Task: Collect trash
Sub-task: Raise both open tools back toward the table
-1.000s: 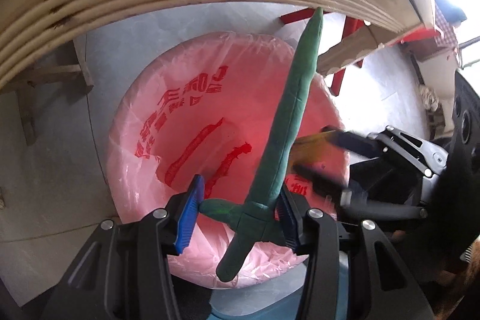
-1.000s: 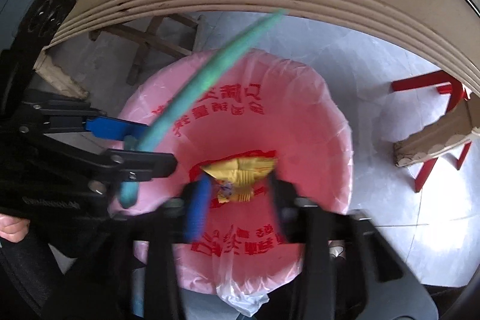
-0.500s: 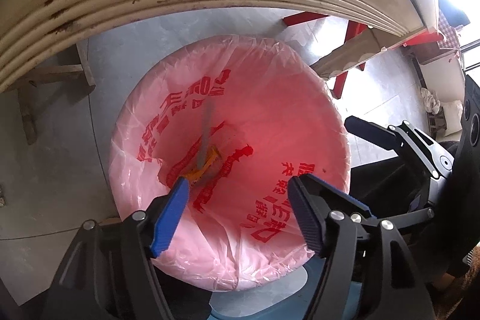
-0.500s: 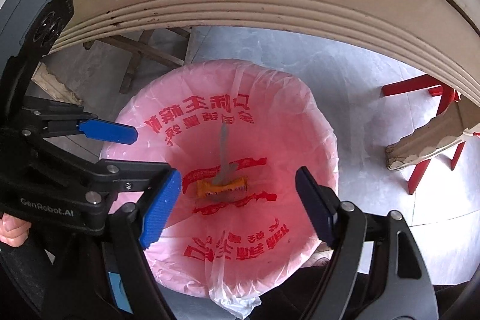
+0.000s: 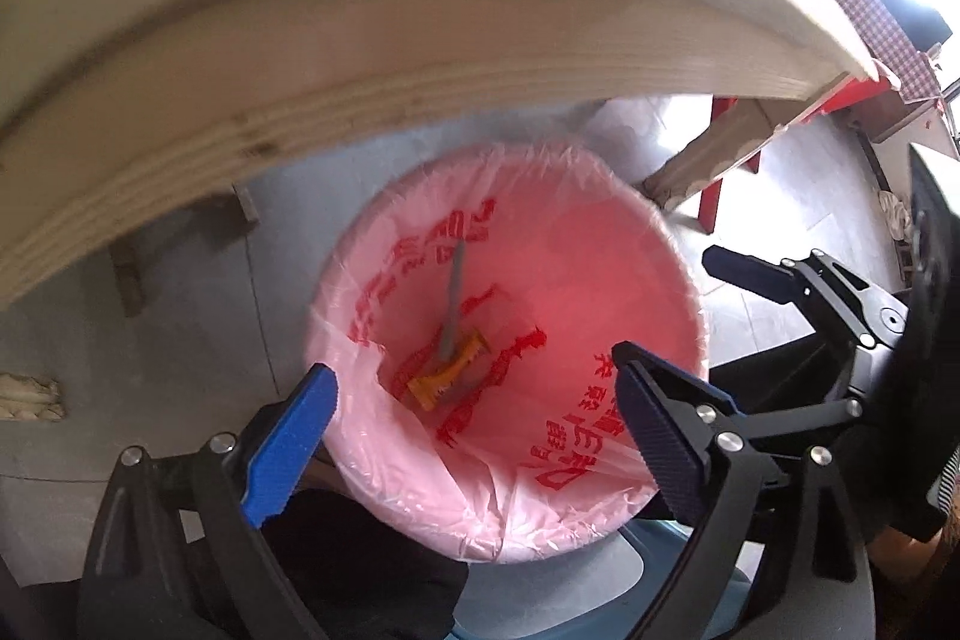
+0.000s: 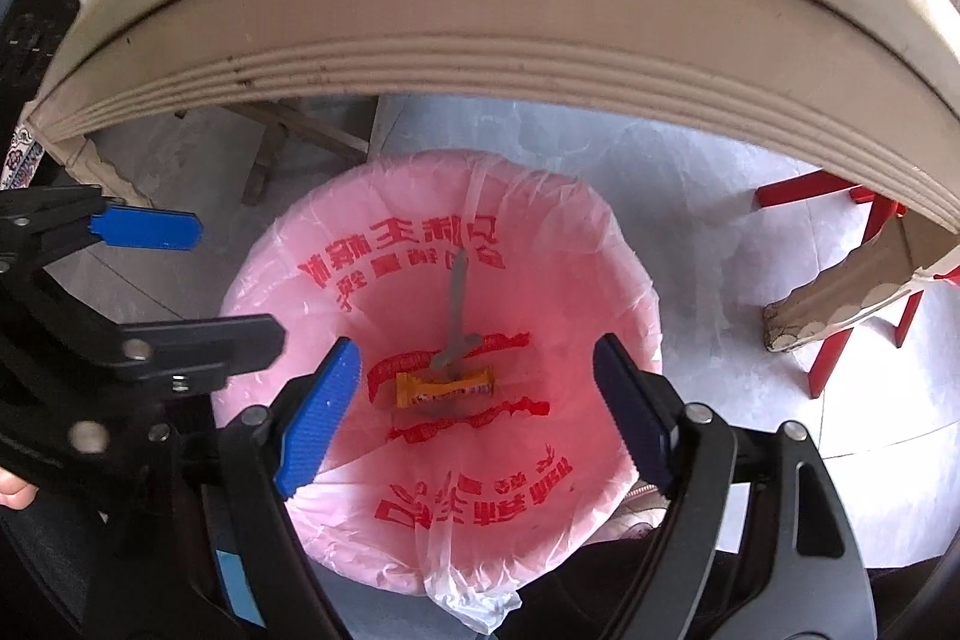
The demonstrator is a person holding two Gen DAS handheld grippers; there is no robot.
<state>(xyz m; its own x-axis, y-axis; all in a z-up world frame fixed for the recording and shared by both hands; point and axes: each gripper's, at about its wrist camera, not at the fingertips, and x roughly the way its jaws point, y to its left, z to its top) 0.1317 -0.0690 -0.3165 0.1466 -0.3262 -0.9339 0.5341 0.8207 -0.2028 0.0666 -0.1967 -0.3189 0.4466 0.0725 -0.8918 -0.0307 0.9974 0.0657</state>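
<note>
A bin lined with a pink bag (image 5: 600, 232) (image 6: 624, 292) with red print stands on the floor below both grippers. At its bottom lie a yellow wrapper (image 5: 447, 379) (image 6: 447, 388) and a long green sword-shaped piece (image 5: 453, 298) (image 6: 456, 310) leaning up the bag's wall. My left gripper (image 5: 468, 436) is open and empty above the bin's near rim; it also shows at the left of the right wrist view (image 6: 192, 280). My right gripper (image 6: 474, 412) is open and empty over the bin; it also shows at the right of the left wrist view (image 5: 690, 304).
A cream table edge (image 5: 360, 58) (image 6: 480, 40) curves overhead across both views. Red stool legs (image 6: 840, 280) and a cardboard piece (image 6: 840, 304) stand on the grey floor to the right. A wooden frame (image 6: 300, 136) sits under the table at left.
One second ago the left gripper held the green piece and the right held the yellow wrapper. Both opened and the two items dropped into the bin. Both grippers have since risen slightly.
</note>
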